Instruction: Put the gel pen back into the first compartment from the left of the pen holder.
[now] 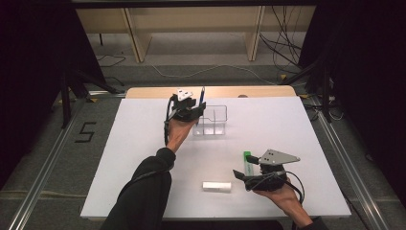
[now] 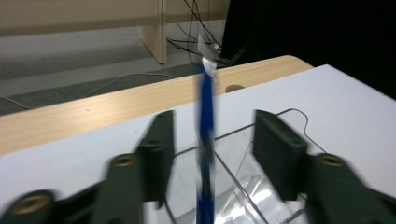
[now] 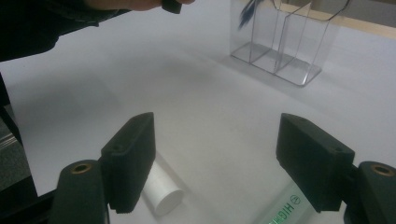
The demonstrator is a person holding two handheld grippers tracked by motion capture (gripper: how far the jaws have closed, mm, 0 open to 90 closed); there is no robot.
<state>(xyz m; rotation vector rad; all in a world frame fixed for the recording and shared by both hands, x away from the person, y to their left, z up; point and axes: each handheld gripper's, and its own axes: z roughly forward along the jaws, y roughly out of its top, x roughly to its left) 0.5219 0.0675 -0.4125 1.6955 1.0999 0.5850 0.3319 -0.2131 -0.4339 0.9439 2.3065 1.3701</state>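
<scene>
Left tool (image 2: pixel 210 144): jaws parted around upright blue pen (image 2: pixel 205 140) over clear organizer (image 1: pixel 213 120). Right tool (image 3: pixel 224 154): wide open, nothing held; white cylinder (image 3: pixel 163 191) beneath.

Both grippers (image 1: pixel 187 109) (image 1: pixel 261 176) were black, with brass-coloured screws, grey triangular plates, trailing black cables; left sleeve (image 1: pixel 143 191) was dark.

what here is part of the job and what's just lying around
Likely in the job:
- blue pen between the open left tool's jaws
- clear divided holder
- green marker
- white cylinder
- right tool, open

Just lying about:
- cables on the floor
- wooden furniture behind the table
</scene>
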